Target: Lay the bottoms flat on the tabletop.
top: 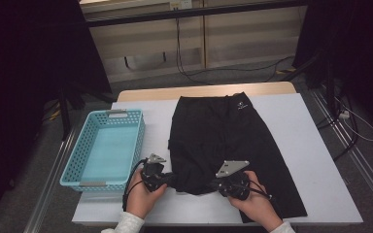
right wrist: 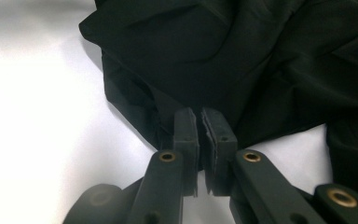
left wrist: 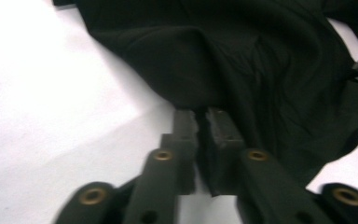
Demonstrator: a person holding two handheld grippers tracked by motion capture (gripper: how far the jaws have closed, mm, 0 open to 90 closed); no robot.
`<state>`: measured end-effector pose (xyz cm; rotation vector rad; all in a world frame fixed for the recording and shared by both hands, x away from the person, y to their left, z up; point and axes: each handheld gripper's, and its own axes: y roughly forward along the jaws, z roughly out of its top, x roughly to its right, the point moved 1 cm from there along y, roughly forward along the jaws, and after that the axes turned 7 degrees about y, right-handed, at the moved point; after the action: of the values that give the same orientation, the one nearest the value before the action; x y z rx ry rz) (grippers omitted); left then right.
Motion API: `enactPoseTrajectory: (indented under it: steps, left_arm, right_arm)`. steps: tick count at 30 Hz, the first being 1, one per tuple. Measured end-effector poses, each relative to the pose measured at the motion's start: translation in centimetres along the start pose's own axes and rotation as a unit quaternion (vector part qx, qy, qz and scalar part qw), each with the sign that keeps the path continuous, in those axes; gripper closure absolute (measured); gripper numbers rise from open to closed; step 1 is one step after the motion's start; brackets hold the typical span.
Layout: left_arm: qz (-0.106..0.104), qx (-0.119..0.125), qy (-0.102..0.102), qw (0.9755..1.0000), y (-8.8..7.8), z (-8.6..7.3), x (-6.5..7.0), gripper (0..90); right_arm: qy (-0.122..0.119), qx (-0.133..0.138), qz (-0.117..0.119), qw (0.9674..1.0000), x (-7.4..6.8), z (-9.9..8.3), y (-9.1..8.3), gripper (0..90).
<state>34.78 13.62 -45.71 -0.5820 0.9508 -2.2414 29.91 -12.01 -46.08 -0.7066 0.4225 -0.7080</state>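
One black garment [top: 223,141]: lies mid-table, near hem bunched, far edge near the table's [top: 315,145] back edge. One left gripper [top: 171,179]: jaws pinching the hem's left part. One right gripper [top: 213,185]: jaws pinching the hem further right. One turquoise basket [top: 73,165]: at the left edge, just beside the garment. Bare surface right.

We find bare desk [top: 311,145] right of the black garment [top: 223,141] and a strip along the near edge — room for a hand to pass. On the left, the blue basket [top: 73,160] blocks that side — only a narrow lane separates it from the cloth.
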Motion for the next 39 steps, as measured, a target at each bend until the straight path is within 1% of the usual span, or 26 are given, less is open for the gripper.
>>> enactPoseTrajectory:
  steps: [1,2,4,5,8,9,10,11,12,13,16,17,23,26,27,28,30,32,34,35,36,37,38,39]
  left_arm:
    - [-0.007,-0.001,-0.009,0.9999,0.0,0.0,0.0,87.3]
    - [-0.010,-0.002,-0.012,0.9999,0.0,0.0,0.1,89.4]
    - [-0.007,-0.007,-0.013,0.9999,-0.1,0.1,0.2,90.0]
    - [-0.009,-0.012,-0.013,0.9998,-0.2,0.1,0.3,90.0]
    - [-0.010,-0.017,-0.016,0.9997,-0.3,0.1,0.3,90.0]
    - [-0.013,-0.026,-0.015,0.9995,-0.6,0.1,0.3,90.0]
    - [-0.013,-0.026,-0.015,0.9995,-0.6,0.1,0.3,90.0]
    - [-0.016,-0.024,-0.020,0.9994,-0.9,0.2,0.4,90.0]
    - [-0.018,-0.026,-0.017,0.9994,-1.2,0.2,0.4,90.0]
    - [-0.019,-0.024,-0.020,0.9993,-1.3,0.2,0.5,90.0]
    - [-0.021,-0.022,-0.022,0.9993,-1.7,0.1,0.5,90.0]
    - [-0.020,-0.021,-0.024,0.9993,-2.1,-0.1,0.5,90.0]
    - [-0.020,-0.014,-0.031,0.9992,-3.2,-0.5,0.4,90.0]
    - [-0.022,-0.010,-0.037,0.9990,-3.6,-0.6,0.2,90.0]
    - [-0.022,-0.010,-0.037,0.9990,-3.6,-0.6,0.2,90.0]
    - [-0.022,-0.009,-0.039,0.9990,-3.7,-0.6,0.1,90.0]
    - [-0.021,-0.004,-0.041,0.9989,-3.7,-0.6,0.1,90.0]
    - [-0.022,-0.004,-0.044,0.9988,-3.7,-0.5,0.1,90.0]
    - [-0.022,-0.005,-0.043,0.9988,-3.6,-0.5,0.1,90.0]
    - [-0.027,-0.008,-0.042,0.9987,-3.5,-0.5,0.2,90.0]
    - [-0.028,-0.009,-0.043,0.9987,-3.5,-0.4,0.2,90.0]
    - [-0.027,-0.009,-0.044,0.9986,-3.5,-0.4,0.2,90.0]
    - [-0.028,-0.008,-0.044,0.9986,-3.6,-0.3,0.2,90.0]
    - [-0.029,-0.006,-0.045,0.9985,-3.8,-0.2,0.2,90.0]
  right_arm:
    - [0.000,0.000,0.000,1.0000,0.0,0.0,0.0,85.0]
    - [0.000,0.000,-0.001,1.0000,0.0,0.0,0.0,85.0]
    - [-0.001,0.001,0.000,1.0000,0.0,0.0,0.0,85.0]
    - [0.000,0.001,0.000,1.0000,0.0,0.0,0.0,85.0]
    - [0.000,0.002,0.000,1.0000,0.0,0.0,-0.1,85.0]
    - [0.000,0.003,0.001,1.0000,-0.1,0.1,-0.1,85.0]
    - [-0.001,0.004,0.001,1.0000,-0.1,0.1,-0.2,84.9]
    - [0.000,0.004,0.002,1.0000,-0.1,0.1,-0.2,84.9]
    - [0.000,0.006,0.003,1.0000,0.0,0.2,-0.3,84.8]
    - [0.001,0.005,0.003,1.0000,0.0,0.2,-0.3,85.0]
    - [0.002,0.009,0.005,0.9999,0.0,0.4,-0.3,85.1]
    - [0.002,0.009,0.005,0.9999,0.0,0.4,-0.3,85.1]
    - [-0.002,0.011,0.010,0.9999,-0.3,0.8,-0.2,83.2]
    - [-0.005,0.011,0.014,0.9998,-0.7,1.0,-0.1,78.1]
    - [-0.005,0.011,0.014,0.9998,-0.7,1.0,-0.1,78.1]
    - [-0.011,0.012,0.021,0.9997,-1.0,1.1,0.1,72.0]
    - [-0.014,0.010,0.026,0.9995,-1.4,1.1,0.4,65.5]
    - [-0.011,0.011,0.028,0.9995,-1.7,1.2,0.5,59.1]
    - [-0.008,0.013,0.031,0.9994,-1.8,1.2,0.6,59.0]
    - [-0.007,0.012,0.034,0.9993,-1.9,1.2,0.7,55.6]
    - [-0.008,0.005,0.037,0.9993,-2.0,1.1,0.9,53.5]
    - [-0.011,-0.002,0.043,0.9990,-2.1,1.0,1.1,52.0]
    - [-0.014,-0.008,0.043,0.9989,-2.2,0.9,1.3,50.6]
    - [-0.024,-0.005,0.039,0.9989,-2.4,0.7,1.4,50.2]
